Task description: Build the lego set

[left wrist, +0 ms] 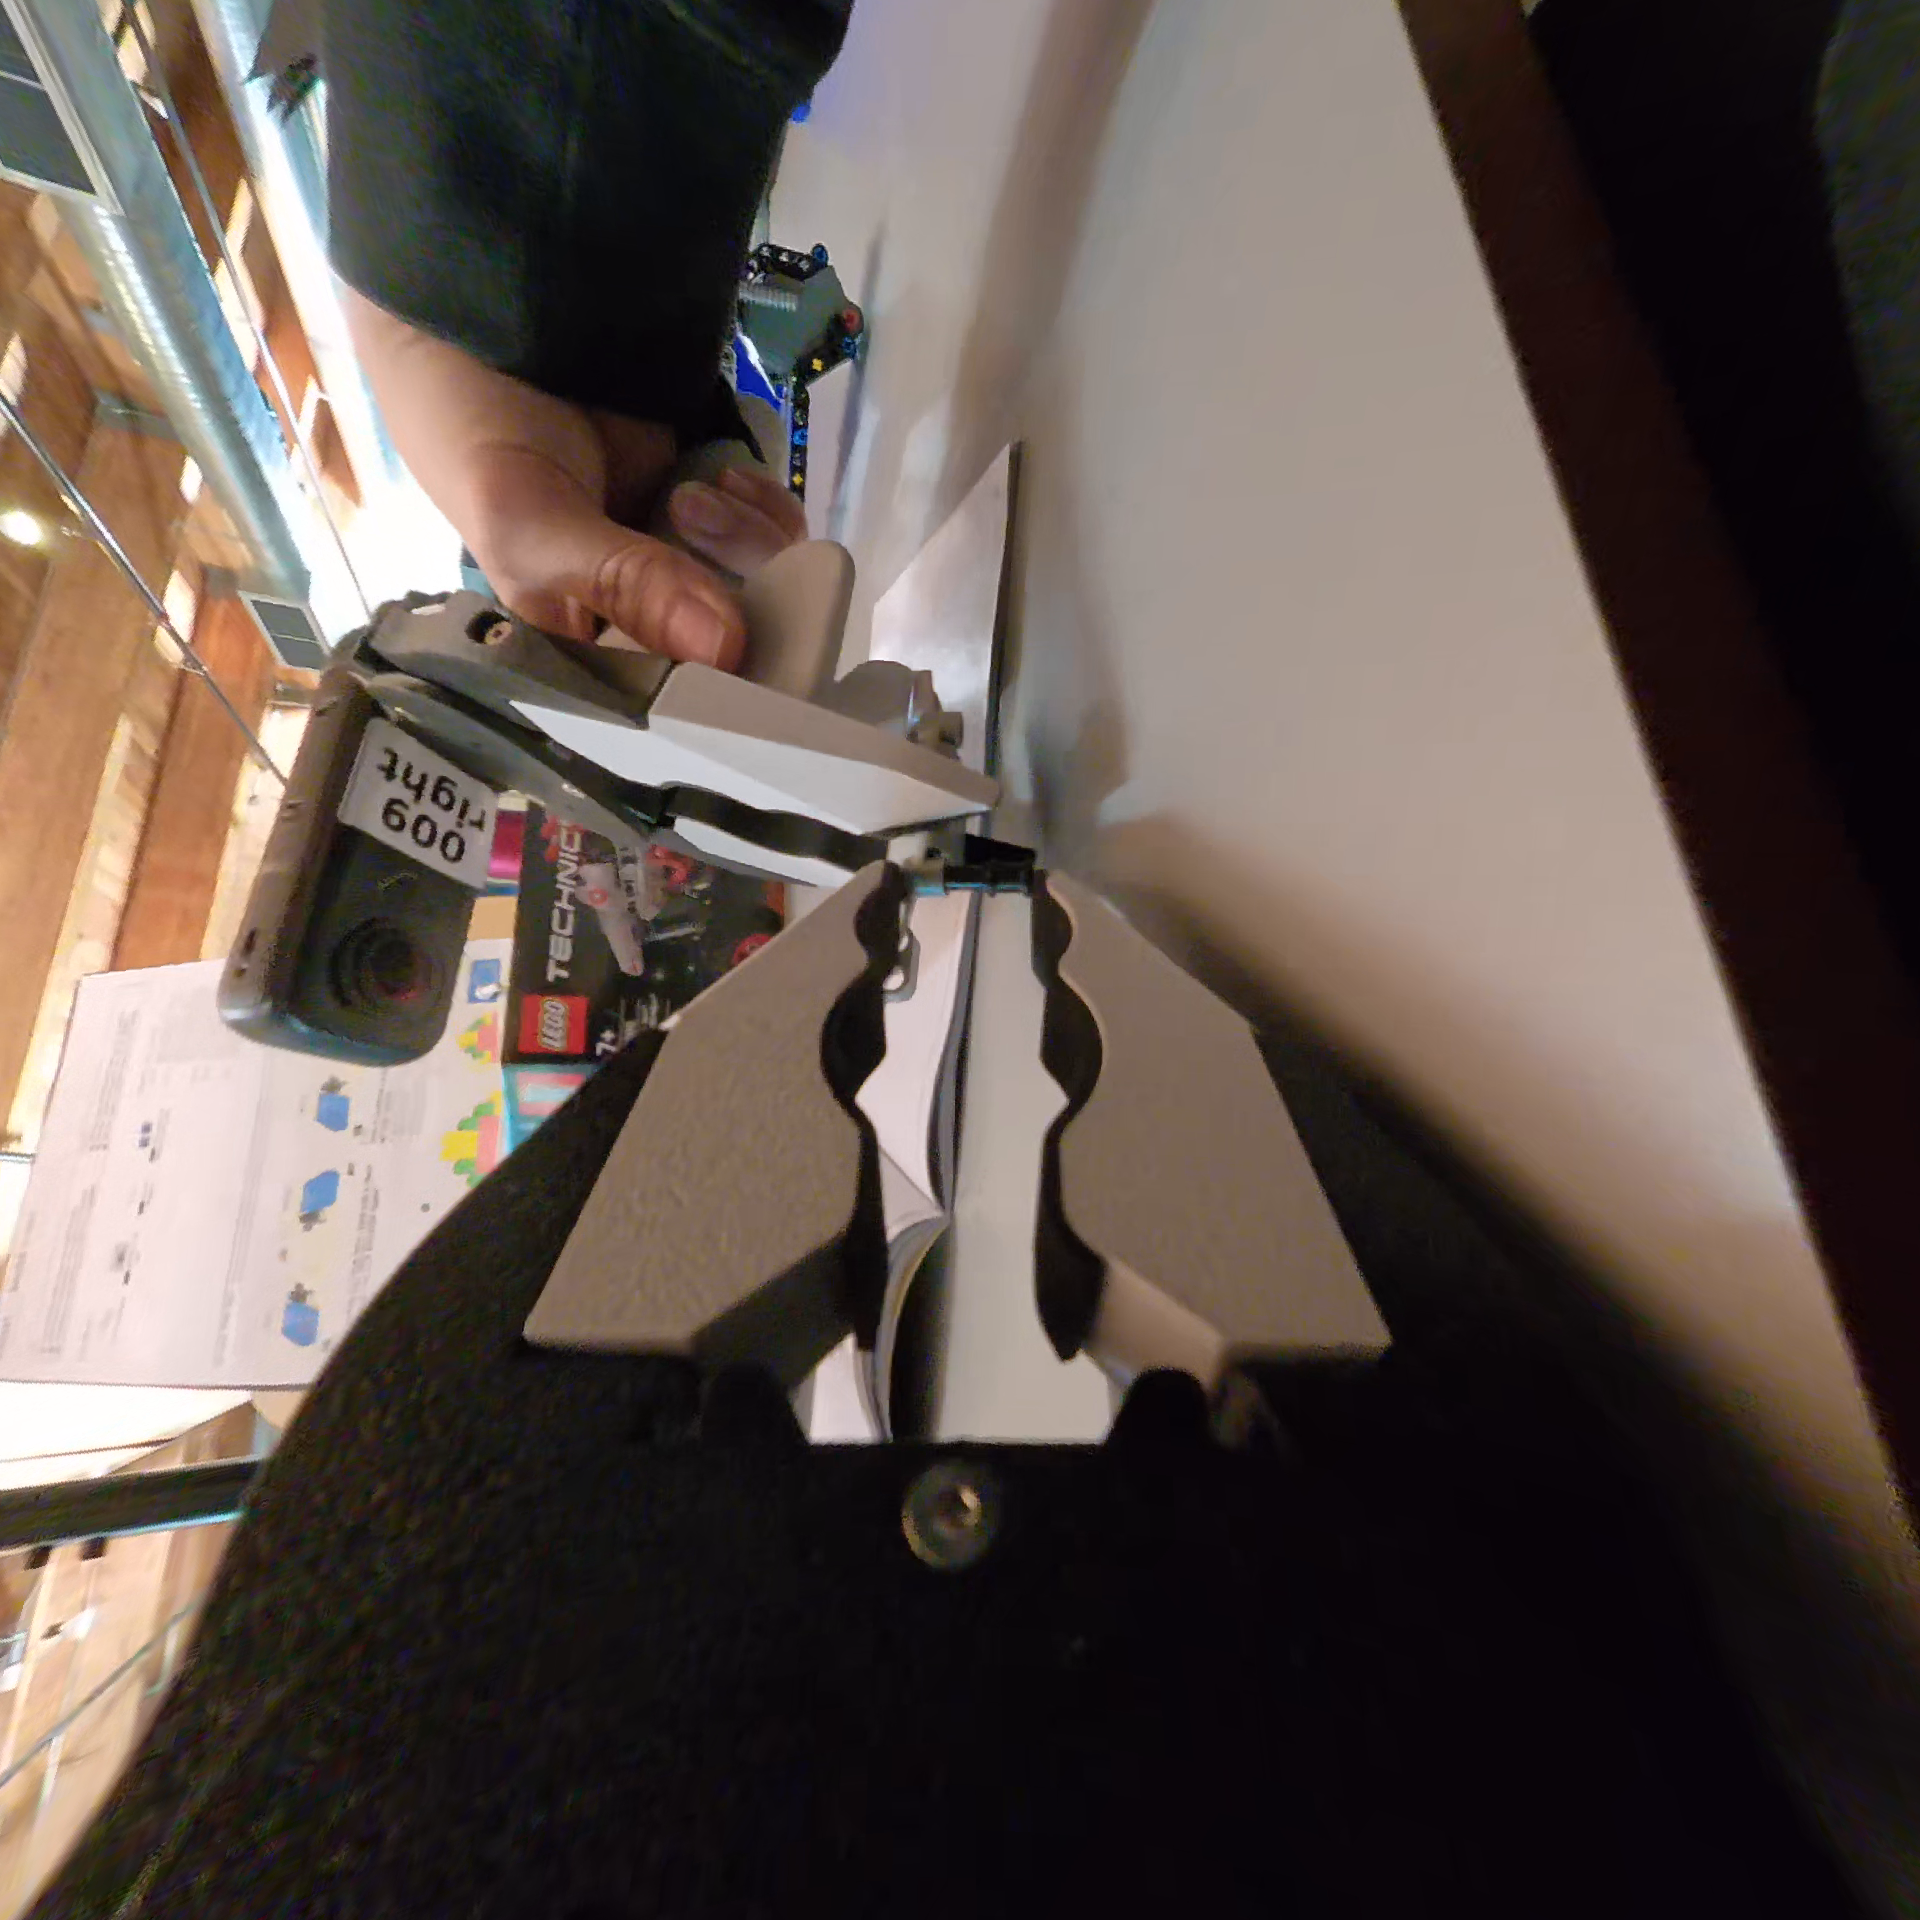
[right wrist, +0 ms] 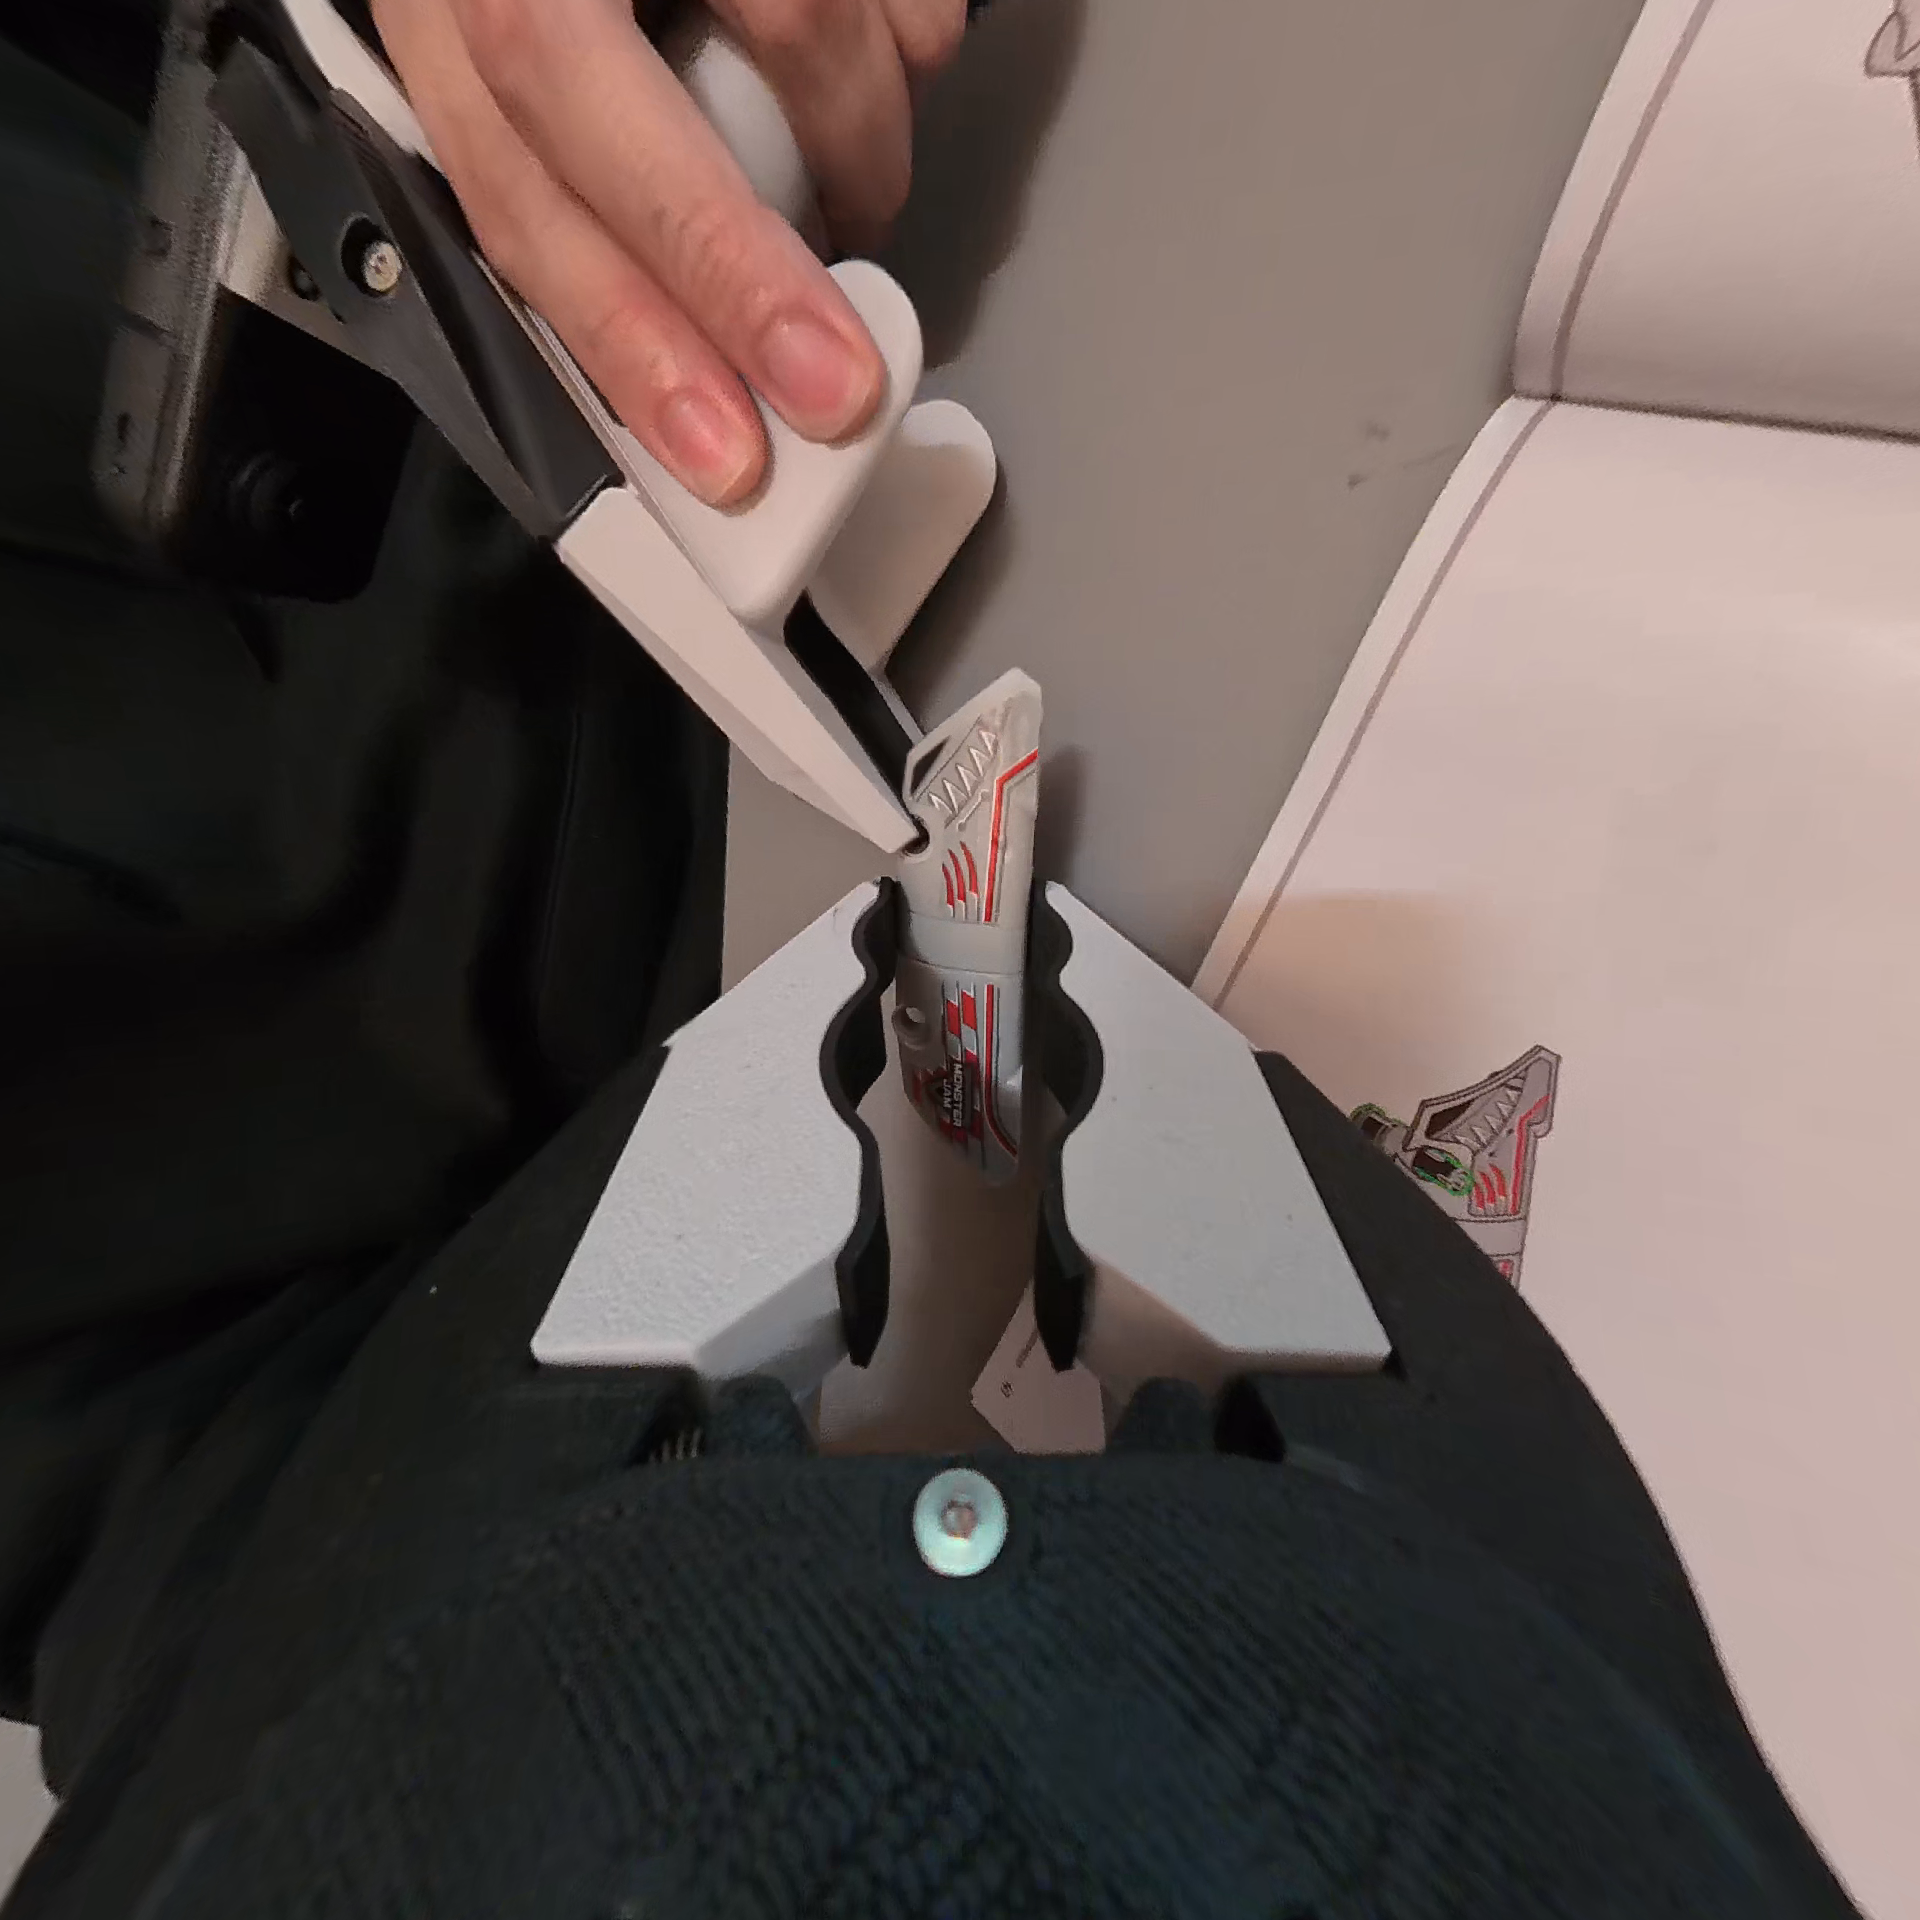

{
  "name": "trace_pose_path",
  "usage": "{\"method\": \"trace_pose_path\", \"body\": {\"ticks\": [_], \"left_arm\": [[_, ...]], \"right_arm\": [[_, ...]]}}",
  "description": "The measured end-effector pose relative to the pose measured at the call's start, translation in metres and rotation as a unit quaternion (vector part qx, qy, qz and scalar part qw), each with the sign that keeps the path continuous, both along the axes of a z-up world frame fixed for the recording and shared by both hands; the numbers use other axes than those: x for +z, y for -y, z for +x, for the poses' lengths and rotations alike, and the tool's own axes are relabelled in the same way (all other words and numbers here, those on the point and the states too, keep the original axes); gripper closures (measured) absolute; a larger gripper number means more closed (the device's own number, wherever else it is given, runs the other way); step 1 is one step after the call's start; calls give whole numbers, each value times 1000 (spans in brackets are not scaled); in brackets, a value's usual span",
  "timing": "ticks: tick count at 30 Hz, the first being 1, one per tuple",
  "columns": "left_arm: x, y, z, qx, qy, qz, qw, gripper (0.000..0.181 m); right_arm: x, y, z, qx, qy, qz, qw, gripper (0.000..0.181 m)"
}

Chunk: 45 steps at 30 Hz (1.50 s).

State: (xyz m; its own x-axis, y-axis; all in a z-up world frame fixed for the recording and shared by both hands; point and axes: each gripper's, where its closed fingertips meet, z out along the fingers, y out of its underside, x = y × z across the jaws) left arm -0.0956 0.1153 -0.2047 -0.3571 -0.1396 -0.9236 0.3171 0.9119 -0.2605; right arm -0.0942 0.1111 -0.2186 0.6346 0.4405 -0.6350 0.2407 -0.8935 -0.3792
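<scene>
My right gripper (right wrist: pixel 964 904) is shut on a grey Lego panel (right wrist: pixel 977 821) with red and white stickers and holds it upright above the booklet. My left gripper (left wrist: pixel 961 881) is shut on a small black and blue pin (left wrist: pixel 982 881). In the right wrist view the left gripper (right wrist: pixel 906 840) comes in from the upper left and holds the pin at a hole on the panel's left edge. In the left wrist view the right gripper (left wrist: pixel 935 826) reaches in from the left, its tips just above mine. The panel shows there only edge-on.
An open instruction booklet (right wrist: pixel 1610 727) lies on the white table (left wrist: pixel 1299 520) under both grippers. A partly built model (left wrist: pixel 800 312) stands farther off. A Lego box (left wrist: pixel 613 935) and a printed sheet (left wrist: pixel 208 1195) are at the left. A person's hands hold both grippers.
</scene>
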Motion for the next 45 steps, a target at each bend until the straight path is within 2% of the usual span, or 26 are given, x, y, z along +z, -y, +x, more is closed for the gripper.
{"method": "trace_pose_path", "body": {"ticks": [14,27,45], "left_arm": [[2,0,-8,-5,39,47,998,159],[3,-3,-5,4,24,30,999,161],[4,-2,-1,8,19,19,1000,163]], "right_arm": [[-2,3,-3,2,-2,-1,1000,158],[-2,2,-2,-20,3,8,1000,158],[-2,1,-2,-16,16,-3,1000,158]]}}
